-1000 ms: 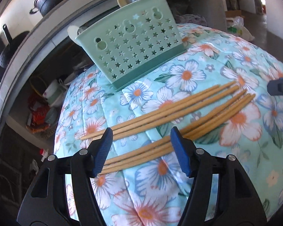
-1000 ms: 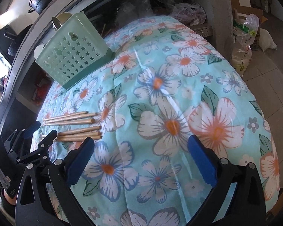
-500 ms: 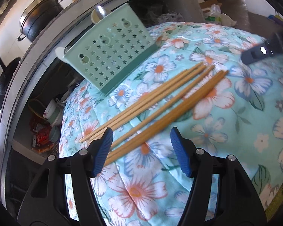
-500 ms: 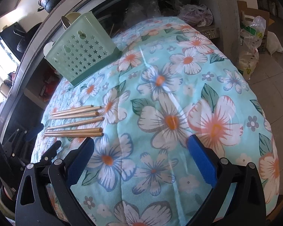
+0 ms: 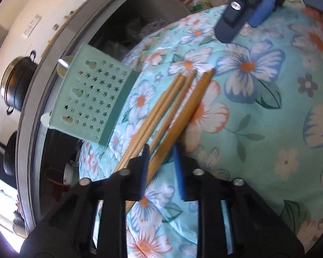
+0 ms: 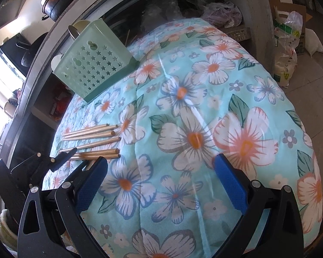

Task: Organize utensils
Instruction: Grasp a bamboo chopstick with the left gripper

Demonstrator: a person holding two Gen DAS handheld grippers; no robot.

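Left hand-held gripper (image 5: 160, 167) sits low at the near edge of the flower-printed turquoise cloth (image 5: 258, 111) that covers the counter, and its blue-padded jaws are closing around the near ends of the lowest wooden chopsticks; a gap shows beside the right pad, so I judge the pads are not yet pressing. Right hand-held gripper (image 6: 159, 182) hovers over bare cloth with its jaws wide apart and nothing between them.

Largest on the cloth is the pale green plastic utensil basket with star-shaped holes (image 5: 92, 99), standing at about ten o'clock from the left gripper, near the far-left edge, with a metal spoon handle (image 5: 63, 64) showing above its rim.

Smaller are the slim, round, light-brown bamboo chopsticks (image 5: 178, 107), several lying loosely side by side. In the left wrist view their long axis runs from the jaws out toward one o'clock, so the jaws cross the sticks near one end rather than mid-length. Seen from the right wrist, the sticks (image 6: 92, 142) lie at about ten o'clock, well apart from the right gripper, so the left hand is clearly the nearer.

A grip this close to the ends will likely let the far ends droop on the way to the basket.
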